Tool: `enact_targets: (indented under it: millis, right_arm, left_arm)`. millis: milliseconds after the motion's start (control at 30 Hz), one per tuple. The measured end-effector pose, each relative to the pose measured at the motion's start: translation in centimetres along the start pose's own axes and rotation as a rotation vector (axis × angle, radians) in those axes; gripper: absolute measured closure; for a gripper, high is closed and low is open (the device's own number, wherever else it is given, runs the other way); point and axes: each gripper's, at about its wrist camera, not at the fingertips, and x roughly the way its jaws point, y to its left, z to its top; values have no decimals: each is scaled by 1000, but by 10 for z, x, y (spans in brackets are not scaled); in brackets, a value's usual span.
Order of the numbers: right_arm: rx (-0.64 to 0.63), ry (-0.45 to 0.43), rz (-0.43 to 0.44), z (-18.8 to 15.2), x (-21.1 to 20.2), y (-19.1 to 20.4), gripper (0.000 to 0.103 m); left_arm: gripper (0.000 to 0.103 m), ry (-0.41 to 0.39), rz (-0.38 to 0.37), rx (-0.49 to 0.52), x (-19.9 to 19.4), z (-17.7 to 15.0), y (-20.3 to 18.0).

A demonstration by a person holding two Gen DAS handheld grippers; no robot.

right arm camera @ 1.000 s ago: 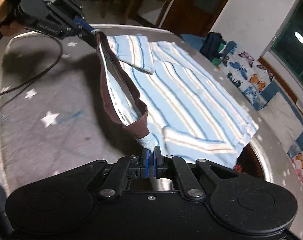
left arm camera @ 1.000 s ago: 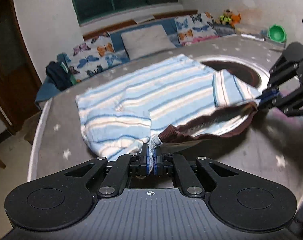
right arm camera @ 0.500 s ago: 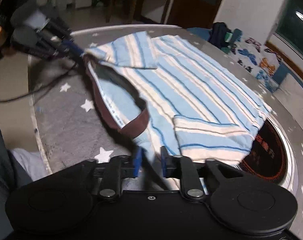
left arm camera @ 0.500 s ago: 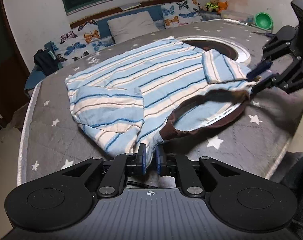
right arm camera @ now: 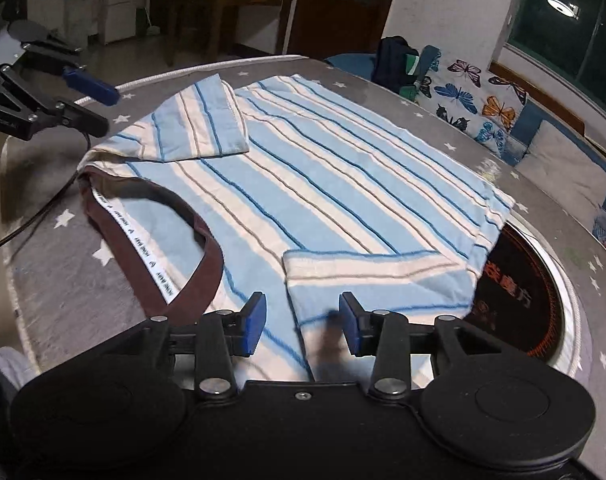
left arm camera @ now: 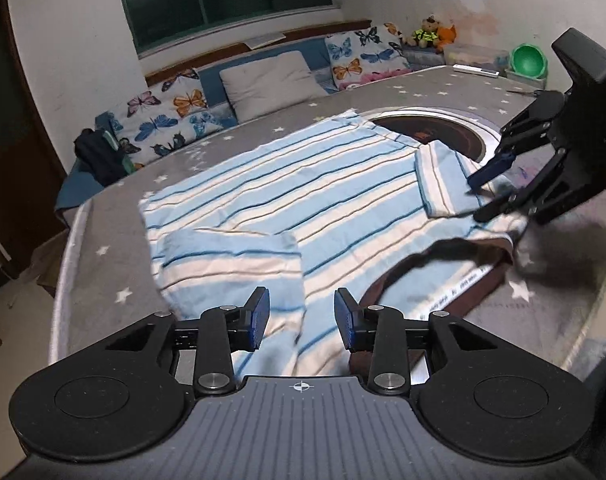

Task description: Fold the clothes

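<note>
A blue-and-white striped T-shirt [left arm camera: 303, 192] with a brown collar [left arm camera: 463, 292] lies flat on the grey star-patterned table cover [left arm camera: 115, 248], both sleeves folded inward. It also shows in the right wrist view [right arm camera: 343, 184], collar [right arm camera: 207, 276] at the near left. My left gripper [left arm camera: 301, 320] is open and empty just above the shoulder edge near the collar. My right gripper [right arm camera: 303, 322] is open and empty above the other shoulder. Each gripper shows in the other's view: the right gripper [left arm camera: 491, 192] and the left gripper [right arm camera: 91, 104], both with jaws apart.
A round dark hotplate recess [left arm camera: 427, 136] sits in the table under the shirt's hem, also in the right wrist view [right arm camera: 519, 300]. A bench with butterfly cushions [left arm camera: 163, 116] lies beyond the table. A cable [right arm camera: 35, 216] trails off the table's left edge.
Both grippers have opened and let go of the shirt's shoulders. The collar edge, held up and stretched between them, has dropped flat onto the table. Both grippers have drawn back a little.
</note>
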Motion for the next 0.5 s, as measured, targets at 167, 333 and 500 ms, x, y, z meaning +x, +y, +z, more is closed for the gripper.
enact_targets:
  millis: [167,333,500]
  right_arm:
    - [35,11,5,-5,15,-5,75]
    - [40,5,-34,-11,14,-12,94]
    - [62,-30,-111,-22,-8,-21,96]
  left_arm:
    - [66,37,5,-32,36,9,0]
    - [66,86,45,-100,67,13,9]
    - [66,89,66,-128,78,12,13]
